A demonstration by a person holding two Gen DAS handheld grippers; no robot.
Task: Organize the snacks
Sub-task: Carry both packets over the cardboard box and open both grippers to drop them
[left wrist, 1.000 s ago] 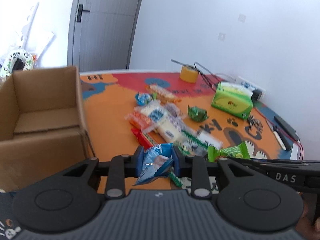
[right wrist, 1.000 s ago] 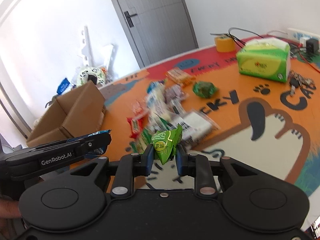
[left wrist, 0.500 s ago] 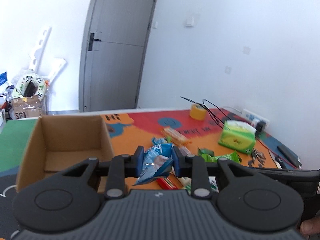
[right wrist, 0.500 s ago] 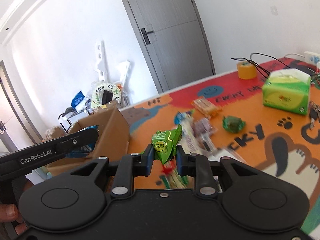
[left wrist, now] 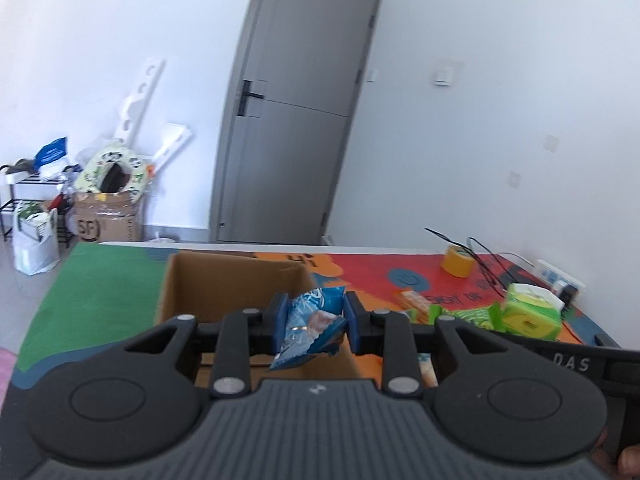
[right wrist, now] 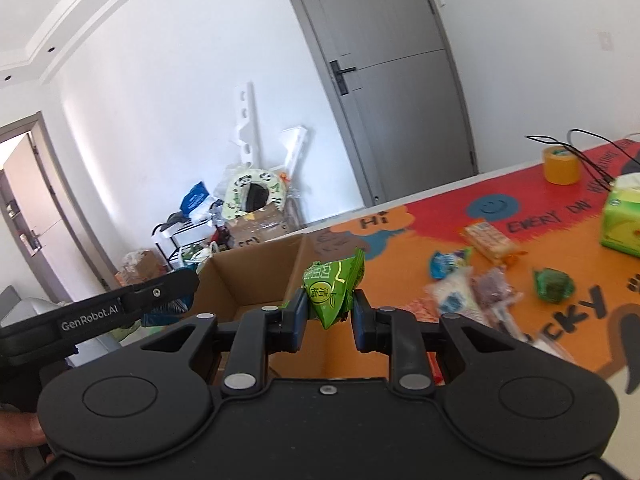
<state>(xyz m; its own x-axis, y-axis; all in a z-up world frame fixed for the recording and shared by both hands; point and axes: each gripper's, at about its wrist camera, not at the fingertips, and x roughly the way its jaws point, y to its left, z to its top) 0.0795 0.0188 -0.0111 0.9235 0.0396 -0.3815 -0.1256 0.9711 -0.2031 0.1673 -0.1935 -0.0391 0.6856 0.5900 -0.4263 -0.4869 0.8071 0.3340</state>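
Note:
My left gripper [left wrist: 314,322] is shut on a blue snack packet [left wrist: 310,326], held in the air in front of an open cardboard box [left wrist: 224,280] on the colourful table mat. My right gripper [right wrist: 327,314] is shut on a green snack packet [right wrist: 330,290], also raised, with the same cardboard box [right wrist: 248,276] just beyond it to the left. The left gripper's arm [right wrist: 100,312] shows at the left of the right wrist view. Several loose snack packets [right wrist: 476,292] lie on the orange part of the mat [right wrist: 420,240] to the right.
A green tissue box [left wrist: 528,312], a roll of yellow tape [left wrist: 458,264] and black cables sit at the far right of the table. A grey door [left wrist: 292,136] and a pile of boxes and bags [left wrist: 104,200] stand beyond the table's far edge.
Both grippers have risen and swung left from the snack pile toward the cardboard box, each keeping its packet. The box now lies straight ahead of the left gripper.

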